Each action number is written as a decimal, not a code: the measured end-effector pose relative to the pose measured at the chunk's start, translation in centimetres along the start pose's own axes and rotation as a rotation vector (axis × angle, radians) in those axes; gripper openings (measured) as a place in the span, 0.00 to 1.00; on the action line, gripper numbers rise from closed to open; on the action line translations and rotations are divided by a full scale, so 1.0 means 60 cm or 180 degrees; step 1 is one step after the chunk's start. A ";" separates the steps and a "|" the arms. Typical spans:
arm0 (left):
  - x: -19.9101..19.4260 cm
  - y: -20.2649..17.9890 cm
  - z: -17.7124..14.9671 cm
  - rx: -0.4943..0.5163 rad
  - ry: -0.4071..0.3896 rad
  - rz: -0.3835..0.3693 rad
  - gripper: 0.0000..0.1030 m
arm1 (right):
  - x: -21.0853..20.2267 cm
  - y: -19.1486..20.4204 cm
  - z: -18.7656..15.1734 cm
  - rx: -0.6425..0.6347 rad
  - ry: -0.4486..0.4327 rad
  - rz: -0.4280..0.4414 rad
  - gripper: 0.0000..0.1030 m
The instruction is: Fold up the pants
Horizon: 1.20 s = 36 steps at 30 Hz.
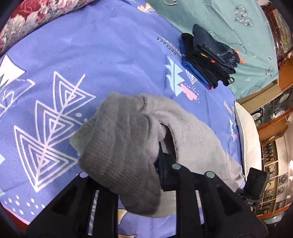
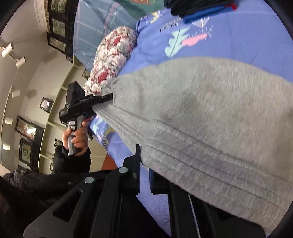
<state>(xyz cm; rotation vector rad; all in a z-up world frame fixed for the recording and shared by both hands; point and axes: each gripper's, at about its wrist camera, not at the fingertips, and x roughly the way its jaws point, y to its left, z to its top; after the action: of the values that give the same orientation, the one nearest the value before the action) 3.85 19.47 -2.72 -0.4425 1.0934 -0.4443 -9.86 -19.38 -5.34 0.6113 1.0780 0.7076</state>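
The grey fleece pants lie on the purple patterned bedsheet. My left gripper is shut on their ribbed cuff end, which bunches over the fingers and hides the tips. In the right wrist view the pants spread wide, waistband seams toward me. My right gripper has a narrow gap between its pads, and the waistband edge lies over the right finger; I cannot tell whether it pinches cloth. The left gripper shows there too, clamped on the pants' far corner, held by a hand.
A stack of folded dark pants sits at the far right of the sheet, its edge also in the right wrist view. A floral blanket lies beside the sheet. A teal cover lies beyond. The mattress edge is at right.
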 end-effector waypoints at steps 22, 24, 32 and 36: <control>0.000 0.024 -0.033 0.0330 0.0054 0.0130 0.34 | 0.032 0.003 -0.013 -0.0278 0.0288 -0.0343 0.11; -0.024 0.034 -0.040 0.0276 0.0077 -0.0005 0.49 | 0.023 0.011 -0.015 -0.0332 0.0257 -0.0341 0.20; -0.154 -0.033 -0.068 0.0625 -0.0391 -0.0493 0.68 | -0.183 -0.010 -0.033 -0.0199 -0.0741 -0.0724 0.49; -0.132 -0.107 -0.072 0.0996 -0.0382 -0.0686 0.83 | -0.337 -0.057 -0.069 0.0383 -0.1446 -0.1288 0.72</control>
<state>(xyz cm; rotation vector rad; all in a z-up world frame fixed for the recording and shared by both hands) -4.01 17.99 4.95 -0.3058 0.8449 -0.7573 -19.05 -36.63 2.11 0.5959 0.7860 0.1388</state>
